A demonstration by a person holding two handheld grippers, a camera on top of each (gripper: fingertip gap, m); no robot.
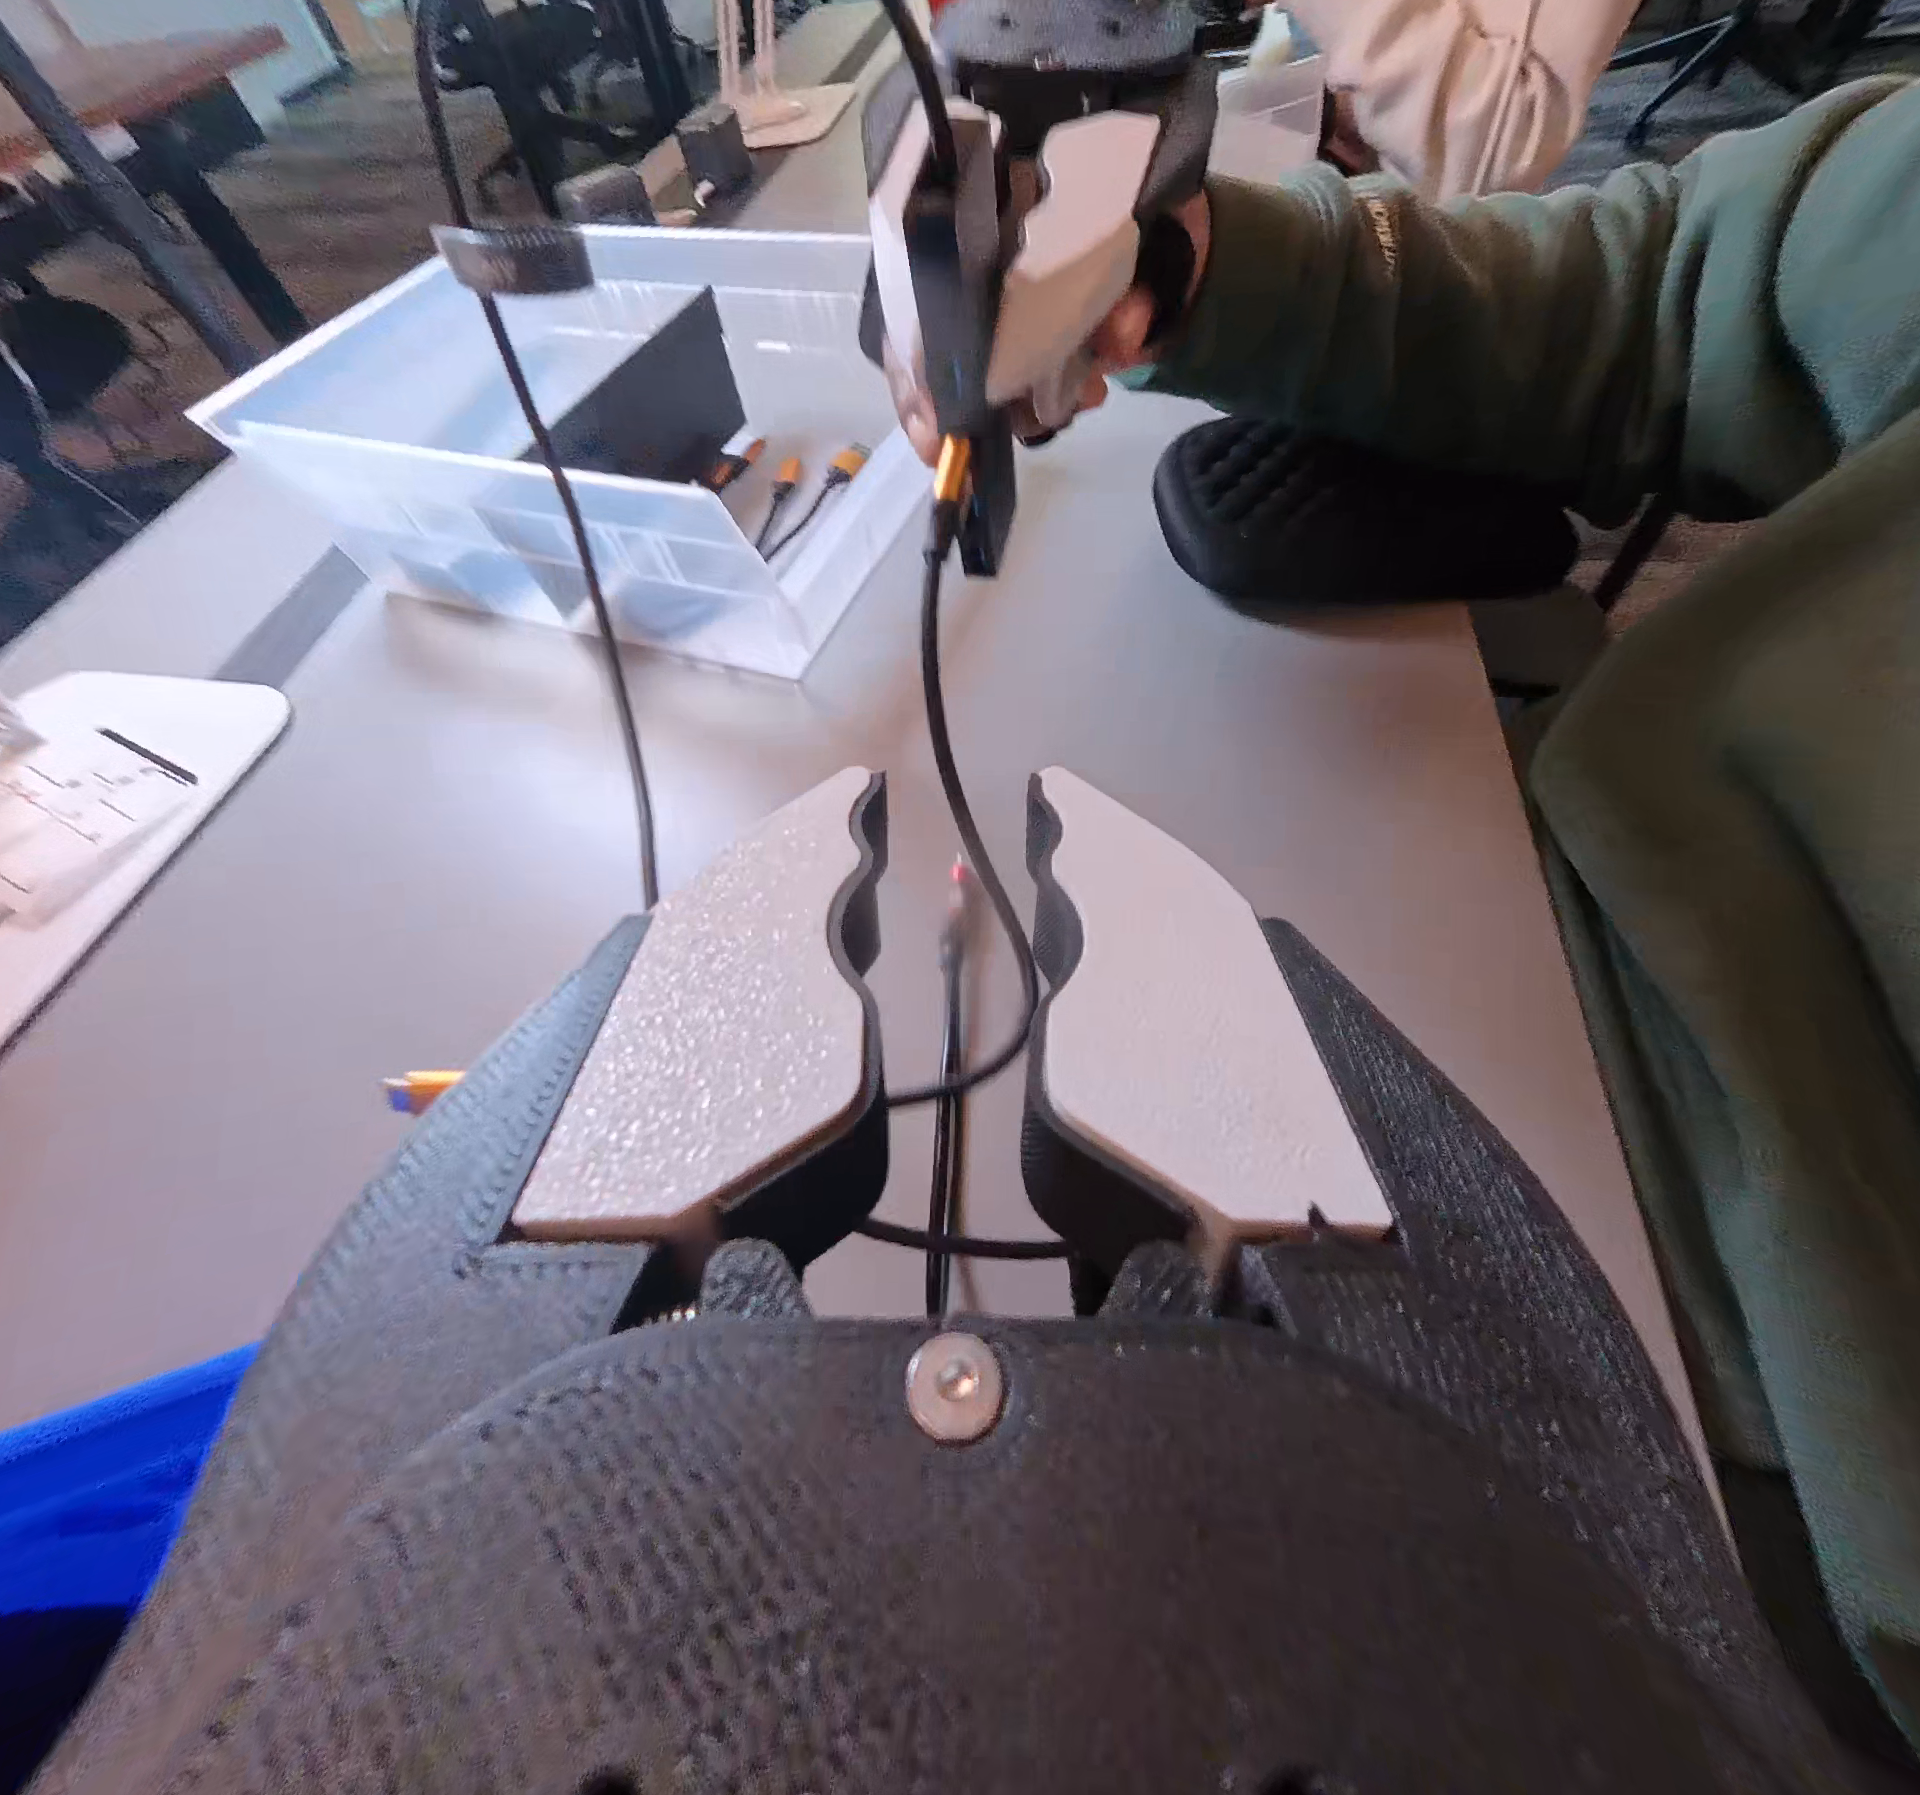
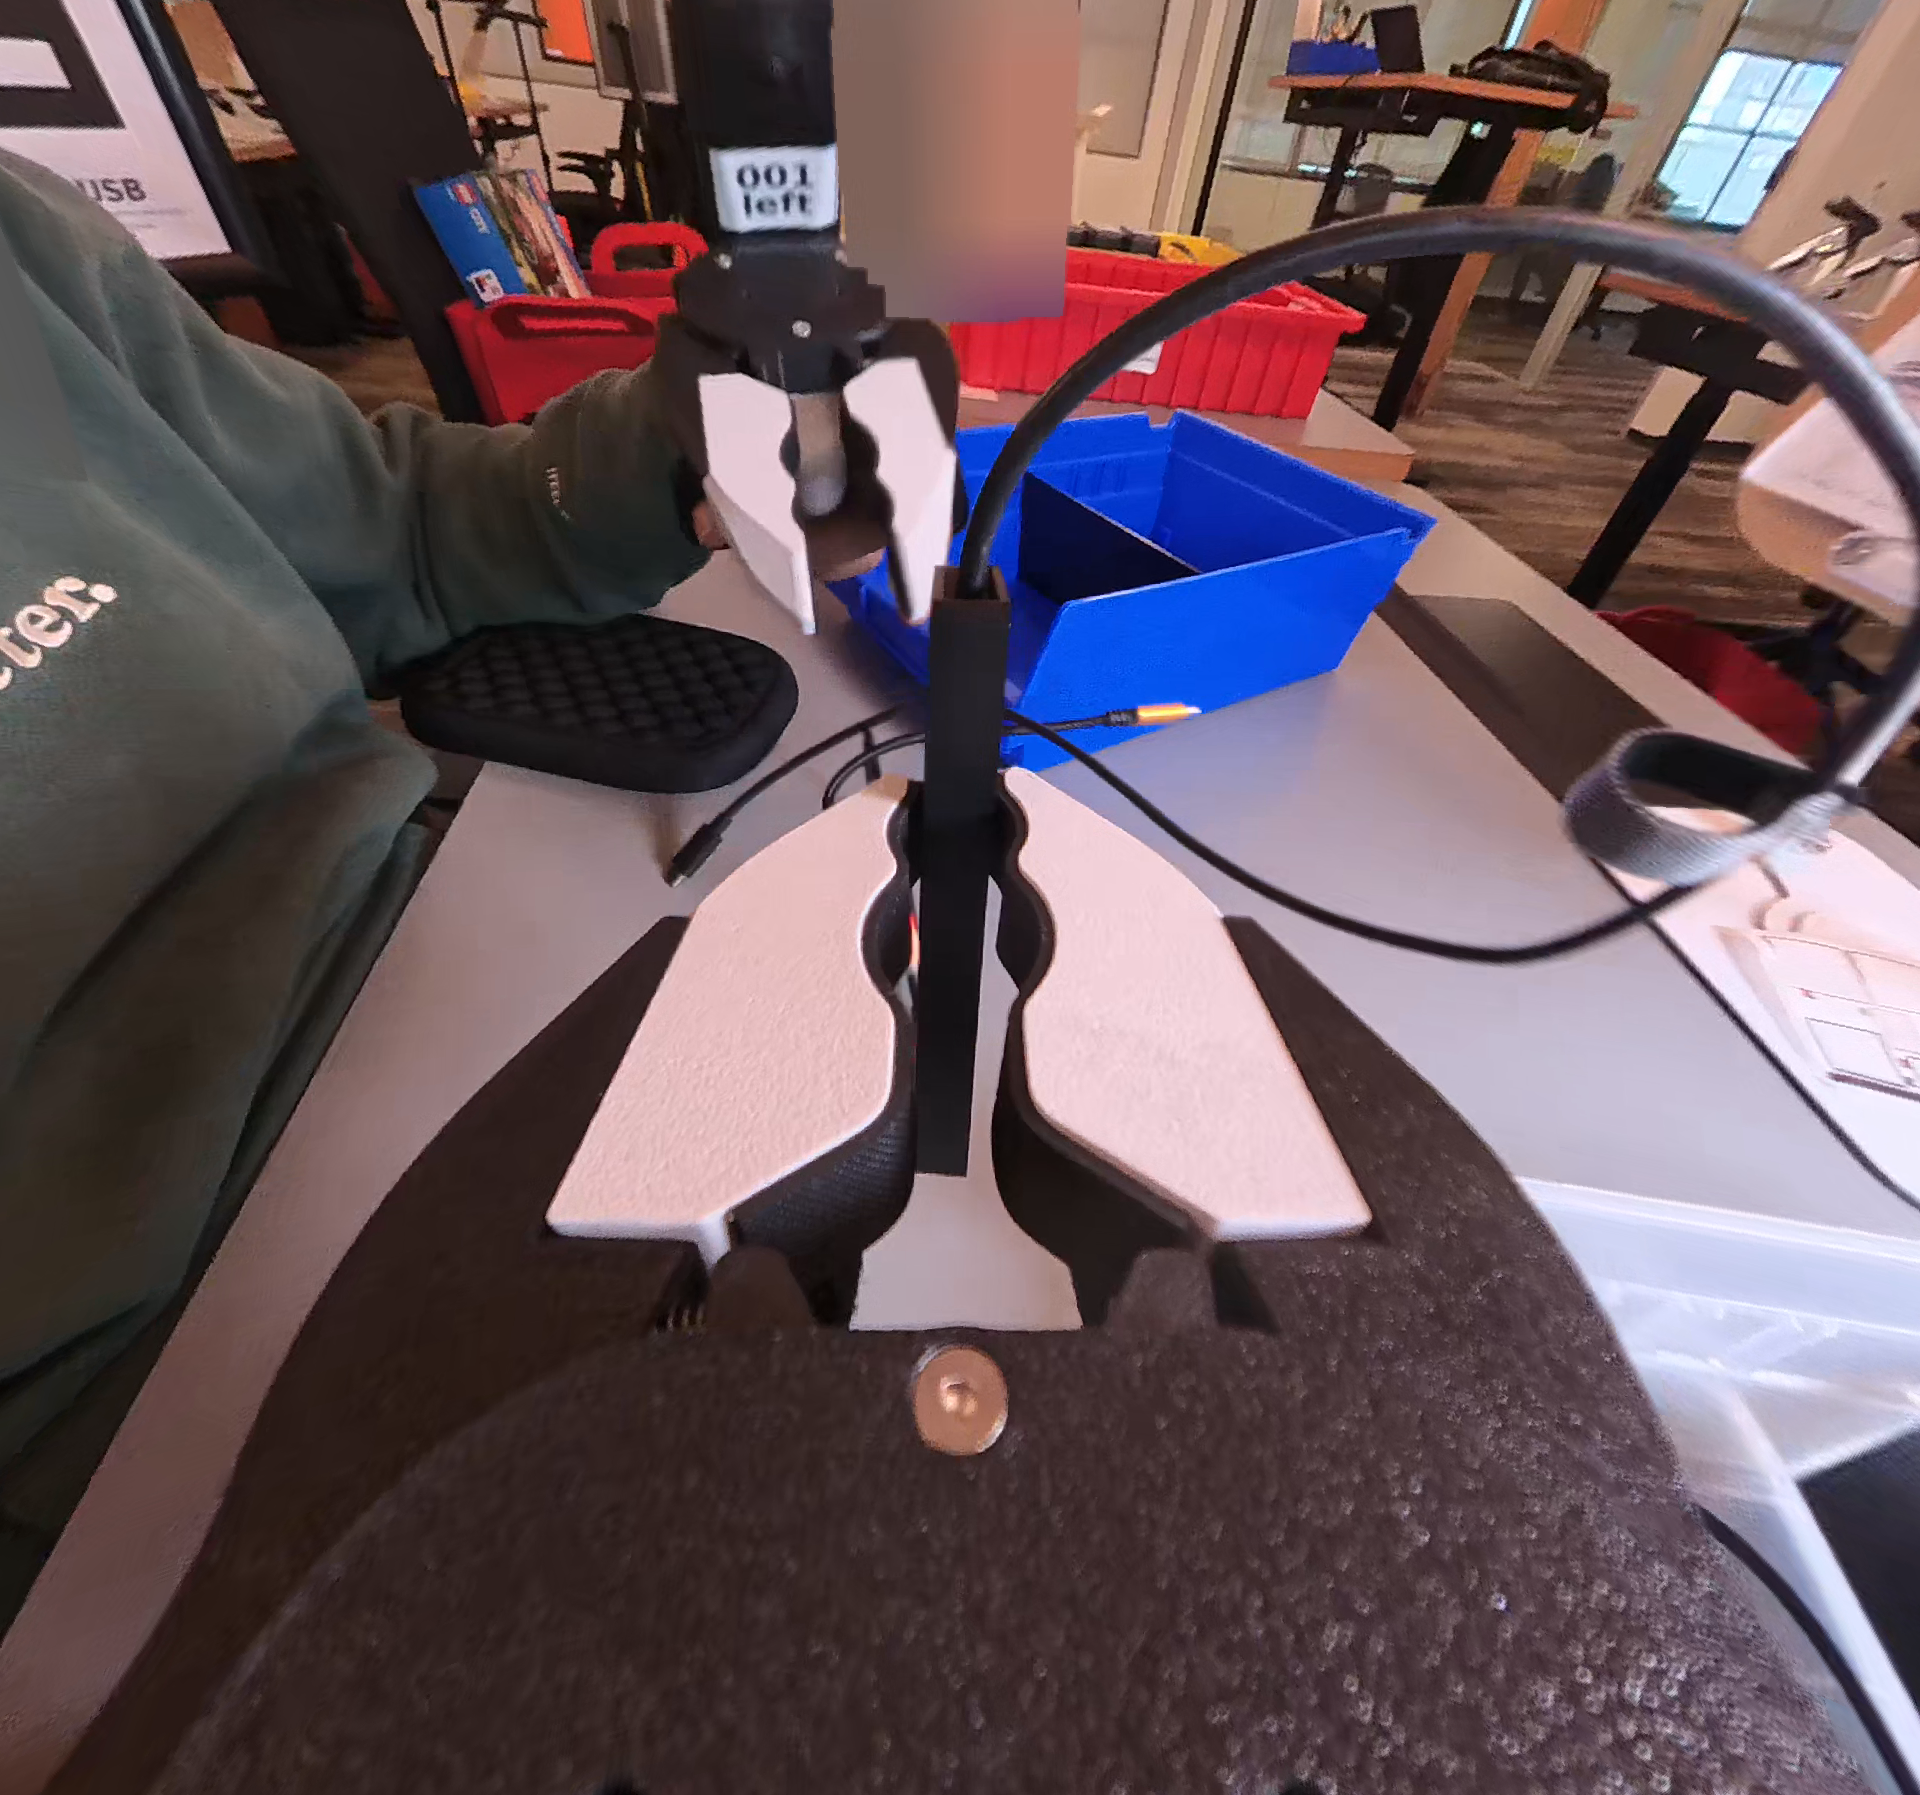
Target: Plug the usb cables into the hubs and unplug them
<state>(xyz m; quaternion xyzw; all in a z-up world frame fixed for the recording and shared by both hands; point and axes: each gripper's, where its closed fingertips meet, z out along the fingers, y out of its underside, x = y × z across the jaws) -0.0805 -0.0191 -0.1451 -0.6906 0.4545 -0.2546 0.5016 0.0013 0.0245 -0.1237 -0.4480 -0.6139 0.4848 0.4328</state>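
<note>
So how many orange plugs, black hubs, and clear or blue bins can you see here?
Orange plugs: 5
Black hubs: 1
Clear bins: 1
Blue bins: 1
Total: 8

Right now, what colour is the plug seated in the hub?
Orange, on a black cable. The plug in the hub shows best in the left wrist view.

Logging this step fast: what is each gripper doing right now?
Left gripper: open, holding nothing; a cable passes loosely between its fingers.
Right gripper: shut on the black USB hub.
</note>
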